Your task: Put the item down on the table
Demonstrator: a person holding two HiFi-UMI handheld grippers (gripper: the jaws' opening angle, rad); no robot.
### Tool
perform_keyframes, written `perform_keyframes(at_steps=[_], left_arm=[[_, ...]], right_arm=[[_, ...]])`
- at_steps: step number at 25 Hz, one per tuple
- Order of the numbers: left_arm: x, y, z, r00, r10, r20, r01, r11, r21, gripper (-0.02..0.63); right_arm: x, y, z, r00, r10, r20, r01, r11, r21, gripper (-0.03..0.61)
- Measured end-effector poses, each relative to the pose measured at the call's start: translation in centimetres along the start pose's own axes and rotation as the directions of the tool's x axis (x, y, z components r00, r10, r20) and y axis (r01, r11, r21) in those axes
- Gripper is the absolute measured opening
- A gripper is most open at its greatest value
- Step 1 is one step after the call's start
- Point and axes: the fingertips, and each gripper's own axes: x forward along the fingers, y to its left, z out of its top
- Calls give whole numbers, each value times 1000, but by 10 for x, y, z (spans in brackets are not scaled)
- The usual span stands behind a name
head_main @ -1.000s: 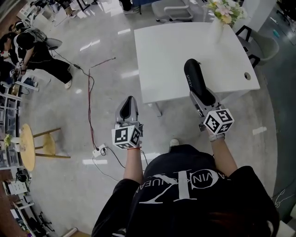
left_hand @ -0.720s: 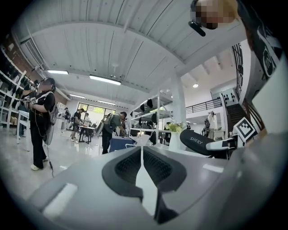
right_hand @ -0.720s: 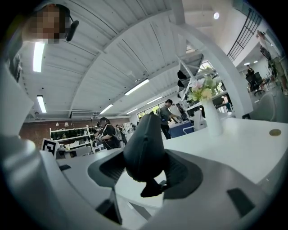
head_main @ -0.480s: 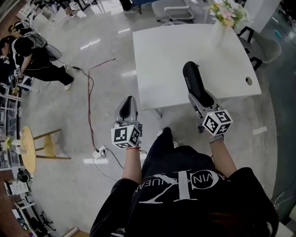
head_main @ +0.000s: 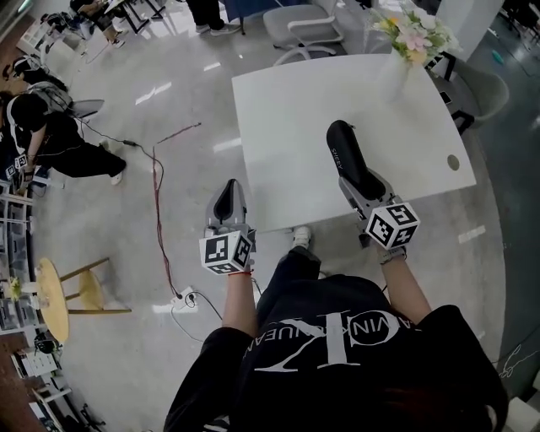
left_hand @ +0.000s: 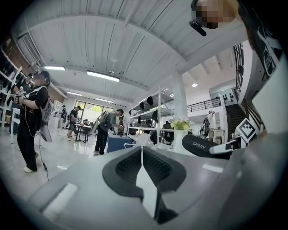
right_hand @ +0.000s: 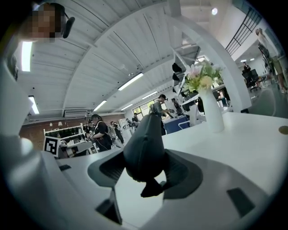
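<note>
1. Black item [head_main: 348, 156]: a long, dark, rounded piece with the pale print "SHERY" on its side. It is held over the near part of the white table [head_main: 287, 101], with its far end pointing toward the table's middle. I cannot tell whether it touches the tabletop.
2. Right gripper [head_main: 358, 184]: my right claw is clamped on the item's near end. In the right gripper view the dark body fills the gap between the two pads. Its marker cube [head_main: 392, 224] hangs just off the table's near edge.
3. Left gripper [head_main: 229, 196]: my left claw is closed, pad against pad, with nothing between them. It sits over the floor, just off the table's near left corner.
4. Vase of flowers [head_main: 407, 40]: stands at the table's far right edge, well apart from the item.
5. Round hole [head_main: 454, 161]: lies in the tabletop near the table's right edge.
6. Grey chair [head_main: 302, 18]: stands beyond the table's far edge.
7. Red cable [head_main: 156, 190]: runs along the floor to the left of the table, toward a white power strip [head_main: 181, 297].
8. Person in dark clothes [head_main: 46, 143]: low on the floor, far to the left of the table.
</note>
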Motion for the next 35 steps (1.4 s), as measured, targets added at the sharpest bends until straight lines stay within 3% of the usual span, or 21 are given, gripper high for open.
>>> perform_keyframes(at_steps=[6, 18, 25, 32, 35], left_arm=[[48, 19, -2, 999, -25, -22, 25, 1000, 1, 18], [105, 70, -23, 997, -29, -78, 27, 999, -25, 18], [129, 92, -25, 994, -55, -89, 53, 998, -32, 18], [151, 101, -32, 991, -80, -104, 76, 996, -37, 18], [154, 104, -33, 991, -84, -105, 80, 996, -43, 18]], right_arm=[[49, -16, 3, 999, -14, -42, 14, 1000, 11, 259], [132, -22, -32, 977, -13, -215, 9, 1000, -19, 256], [172, -12, -35, 977, 10, -213, -8, 1000, 9, 256], [193, -11, -44, 967, 25, -252, -38, 998, -48, 256], [197, -12, -56, 947, 17, -321, -41, 997, -69, 258]])
